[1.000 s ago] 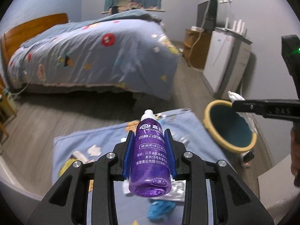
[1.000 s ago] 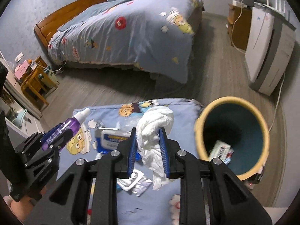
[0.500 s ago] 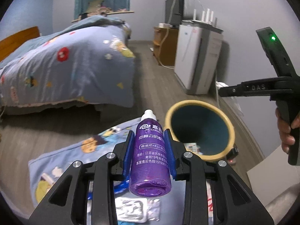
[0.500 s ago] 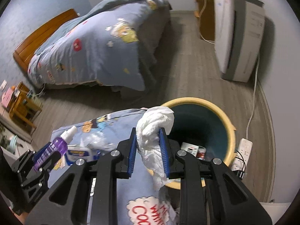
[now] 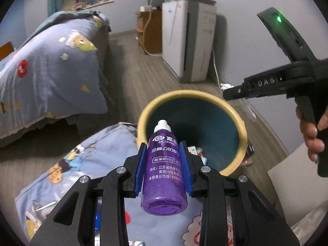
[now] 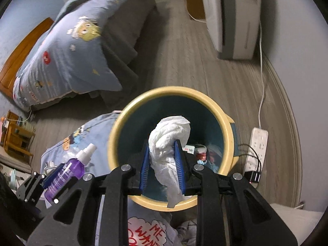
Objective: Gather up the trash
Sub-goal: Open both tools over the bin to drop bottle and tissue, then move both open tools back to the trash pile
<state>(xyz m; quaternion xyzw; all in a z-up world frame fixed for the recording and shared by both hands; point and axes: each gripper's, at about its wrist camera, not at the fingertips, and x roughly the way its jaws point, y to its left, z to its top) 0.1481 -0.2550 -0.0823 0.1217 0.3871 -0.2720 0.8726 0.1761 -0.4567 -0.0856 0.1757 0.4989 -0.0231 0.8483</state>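
Tissue wad (image 6: 170, 143) clamped over bin (image 6: 123, 121), purple bottle (image 5: 165, 172) gripped alongside

A bed (image 5: 51, 65) under a blue cartoon quilt stands on grey plank floor (image 6: 184, 61), a white appliance (image 5: 188, 41) beyond it against the pale wall (image 5: 235, 4).

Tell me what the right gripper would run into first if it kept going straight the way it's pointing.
Probably the inside of the yellow-rimmed bin: the right gripper, shut on the crumpled tissue, aims into its mouth; depth is unclear.
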